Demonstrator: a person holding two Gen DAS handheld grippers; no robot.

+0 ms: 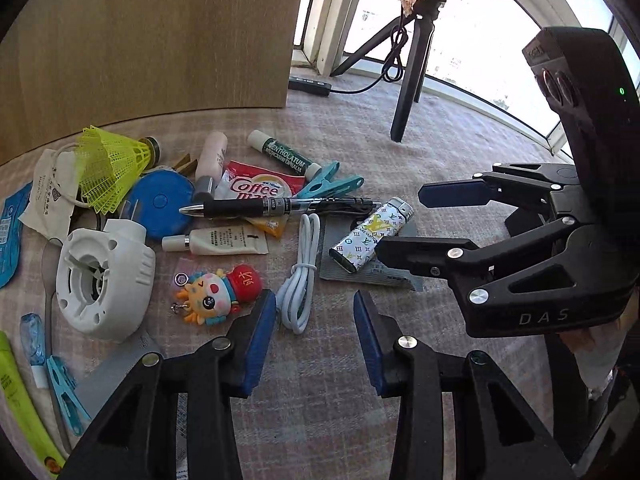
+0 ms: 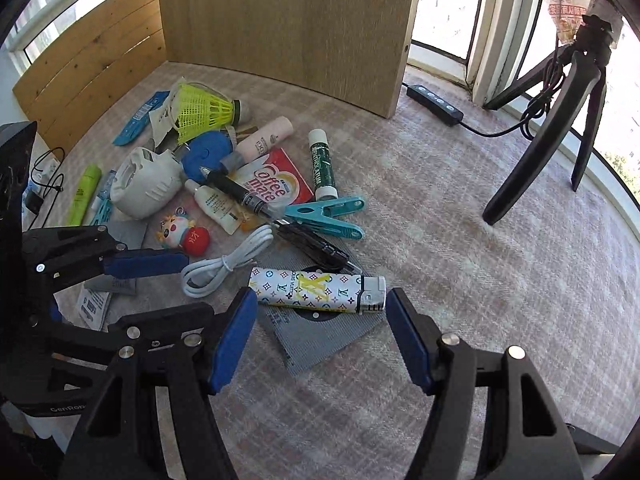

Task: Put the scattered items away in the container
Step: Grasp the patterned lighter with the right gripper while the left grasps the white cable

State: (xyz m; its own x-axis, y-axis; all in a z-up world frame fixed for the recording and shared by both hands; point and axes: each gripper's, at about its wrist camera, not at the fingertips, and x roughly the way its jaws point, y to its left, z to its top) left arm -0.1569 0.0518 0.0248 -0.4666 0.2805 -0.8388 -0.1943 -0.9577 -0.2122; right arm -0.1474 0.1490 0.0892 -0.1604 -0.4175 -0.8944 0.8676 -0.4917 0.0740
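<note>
My right gripper [image 2: 322, 320] gapes wide and empty, its blue pads flanking the patterned lighter [image 2: 316, 289] low in the frame's centre. My left gripper [image 1: 315, 320] stands half open, holding nothing, just beside the coiled white cable [image 1: 298, 276]. The clutter spreads toward the upper left before the wooden panel [image 2: 288, 28].

surface: checked cloth [image 2: 460, 240] | on it: cable [image 1: 298, 276], tripod [image 2: 552, 128], possibly lighter [image 2: 320, 289]

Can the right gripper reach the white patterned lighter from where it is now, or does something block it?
Probably yes. The right gripper is open, its blue pads either side of the white patterned lighter, which lies on the grey card with nothing covering it.
</note>
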